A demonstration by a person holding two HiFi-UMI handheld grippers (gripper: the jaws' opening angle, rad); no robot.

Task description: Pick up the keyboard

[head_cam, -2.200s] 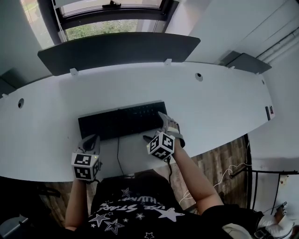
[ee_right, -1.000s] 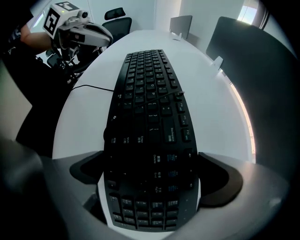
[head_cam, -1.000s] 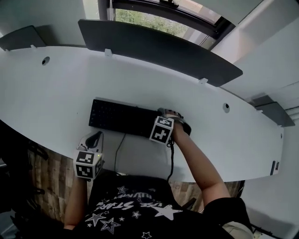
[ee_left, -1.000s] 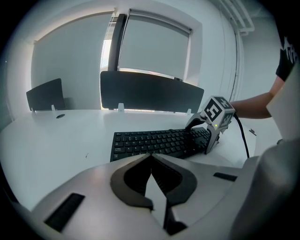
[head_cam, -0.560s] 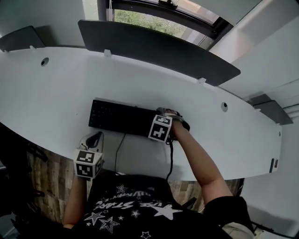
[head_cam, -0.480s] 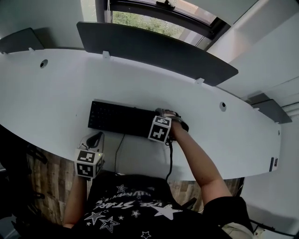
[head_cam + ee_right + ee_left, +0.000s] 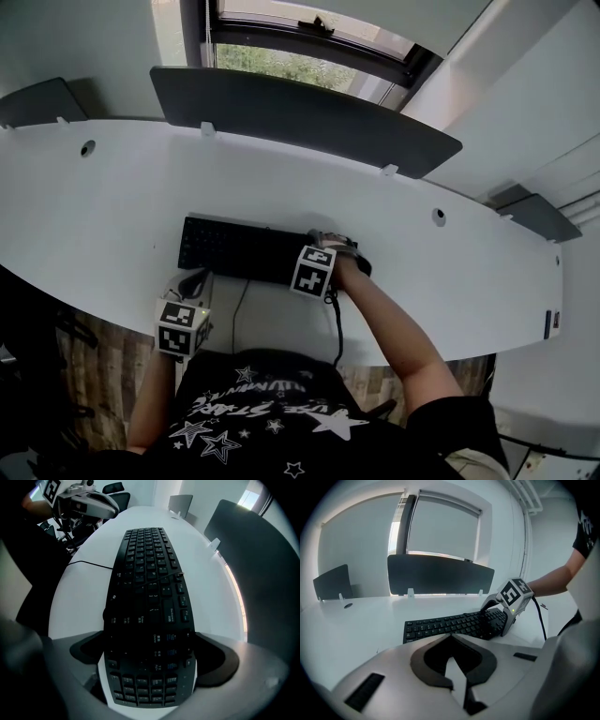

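A black keyboard (image 7: 239,249) lies lengthwise along the white desk (image 7: 122,197). My right gripper (image 7: 323,251) points straight down over its right end. In the right gripper view the keyboard (image 7: 147,573) runs away between the jaws, and both dark pads meet its long edges at the number pad, so the right gripper (image 7: 149,658) is shut on it. My left gripper (image 7: 195,278) hangs at the desk's front edge, short of the keyboard's left end, shut with nothing in it. In the left gripper view its jaws (image 7: 451,641) meet in front of the keyboard (image 7: 450,624).
A dark divider panel (image 7: 300,112) stands along the desk's far edge below a window. The keyboard's thin cable (image 7: 236,314) runs over the front edge. Cable holes (image 7: 87,147) (image 7: 438,217) sit in the desk top. Smaller panels (image 7: 33,101) (image 7: 534,214) stand at both ends.
About two seconds ago the right gripper stood just in front of the keyboard's right end; since a second ago it has stayed over that end. The left gripper has hardly moved.
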